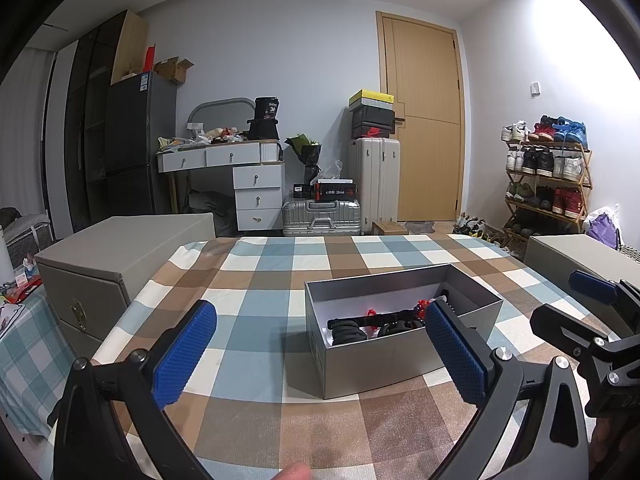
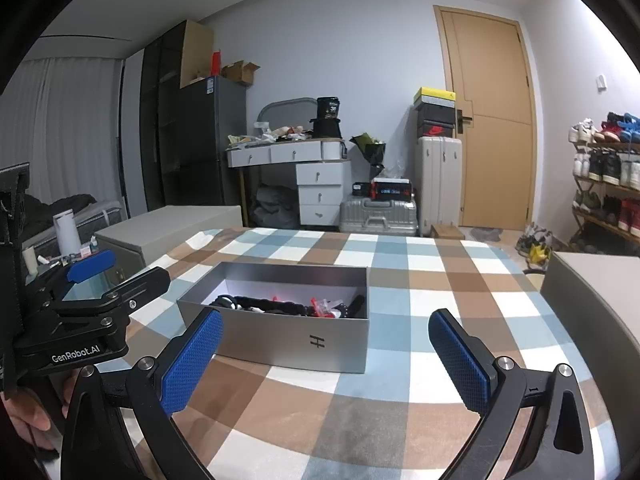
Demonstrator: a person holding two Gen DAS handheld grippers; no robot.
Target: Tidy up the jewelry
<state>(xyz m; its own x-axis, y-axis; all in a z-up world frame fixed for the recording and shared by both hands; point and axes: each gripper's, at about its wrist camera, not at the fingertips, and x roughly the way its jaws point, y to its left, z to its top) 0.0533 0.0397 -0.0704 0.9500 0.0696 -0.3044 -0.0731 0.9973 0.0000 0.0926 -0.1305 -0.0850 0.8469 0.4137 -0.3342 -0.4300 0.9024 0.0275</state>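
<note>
The left tongs (image 1: pixel 320 356) and the right tongs (image 2: pixel 326 360) share one build: matte black angular arms with triangular cut-outs, round silver screws at the pivots, and fingers faced with blue pads (image 1: pixel 182 354) in a fine diamond-knurled texture. Seen from the right wrist view, the left unit's black body carries white lettering reading "GenRobot.AI" (image 2: pixel 75 356). A fingertip (image 1: pixel 292 472) shows at the bottom edge of the left wrist view.

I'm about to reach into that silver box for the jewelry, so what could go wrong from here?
1. The black and red pieces lie tangled in the silver box; lifting one may drag others along.
2. The box looks light, so a finger catching its wall could shove it across the checked cloth.
3. The left gripper and right gripper, both open, could collide.
</note>
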